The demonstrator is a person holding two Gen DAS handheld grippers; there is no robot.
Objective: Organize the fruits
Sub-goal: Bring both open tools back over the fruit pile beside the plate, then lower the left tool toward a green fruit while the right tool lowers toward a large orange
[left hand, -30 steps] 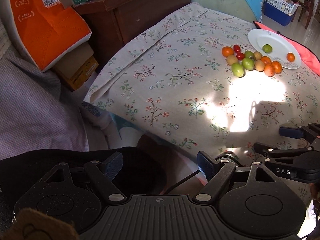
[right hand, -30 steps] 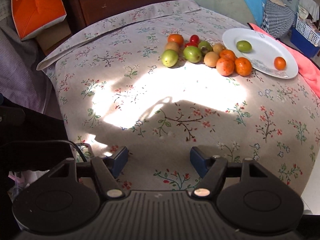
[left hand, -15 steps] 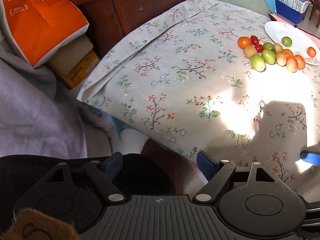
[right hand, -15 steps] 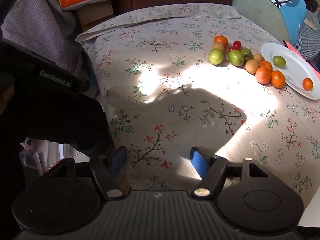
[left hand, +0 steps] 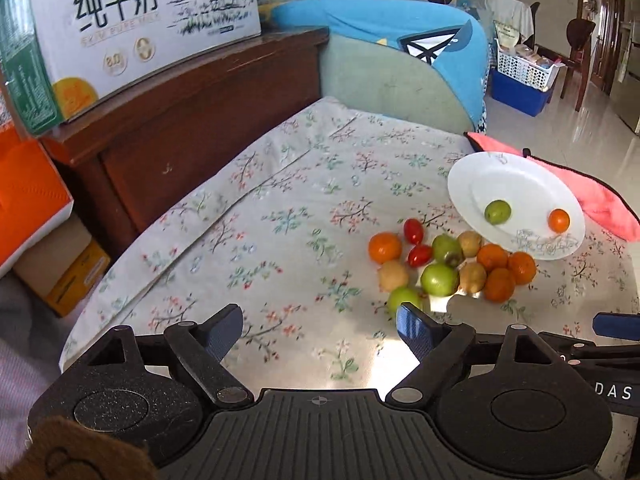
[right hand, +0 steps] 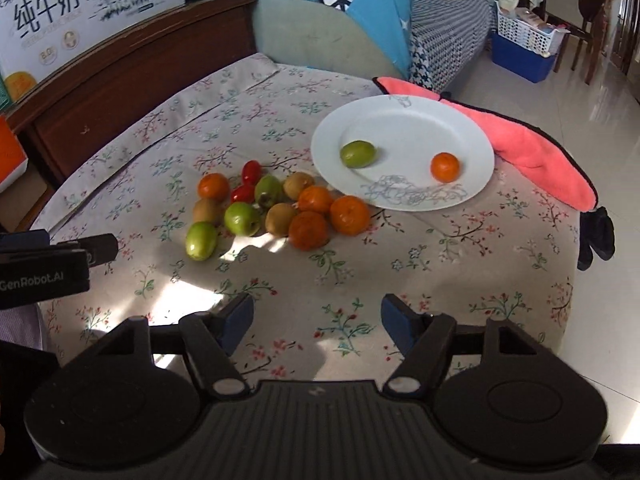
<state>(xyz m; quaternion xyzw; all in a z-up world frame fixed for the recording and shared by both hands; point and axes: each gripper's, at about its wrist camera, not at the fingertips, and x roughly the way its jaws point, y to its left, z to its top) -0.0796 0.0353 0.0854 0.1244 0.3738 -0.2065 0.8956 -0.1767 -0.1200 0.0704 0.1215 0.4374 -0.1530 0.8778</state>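
The fruits are small, round and light, and they will likely roll at a touch on the cloth-covered surface (right hand: 400, 280). The oranges look firm enough to be taken across the widest part; the cherry tomatoes (right hand: 251, 171) are probably thin-skinned and call for a gentle squeeze. The smooth green fruit may slip if pinched off-centre.

A loose pile lies on the floral cloth just beside the white plate (right hand: 400, 128): several oranges (right hand: 349, 215), brownish kiwi-like fruit (right hand: 281, 219), glossy green fruit (right hand: 201, 241) and two red tomatoes, most of them touching one another. On the plate itself sit one green fruit (right hand: 357, 154) and one small orange (right hand: 445, 167), well apart. A pink cloth (right hand: 532, 148) lies at the plate's far edge.

The left tongs (left hand: 320, 326) stand wide apart with nothing between them, having just opened a little further; the nearest green fruit (left hand: 404, 298) lies just past the right fingertip. The right tongs (right hand: 316, 320) are also apart and empty, over bare cloth short of the pile.
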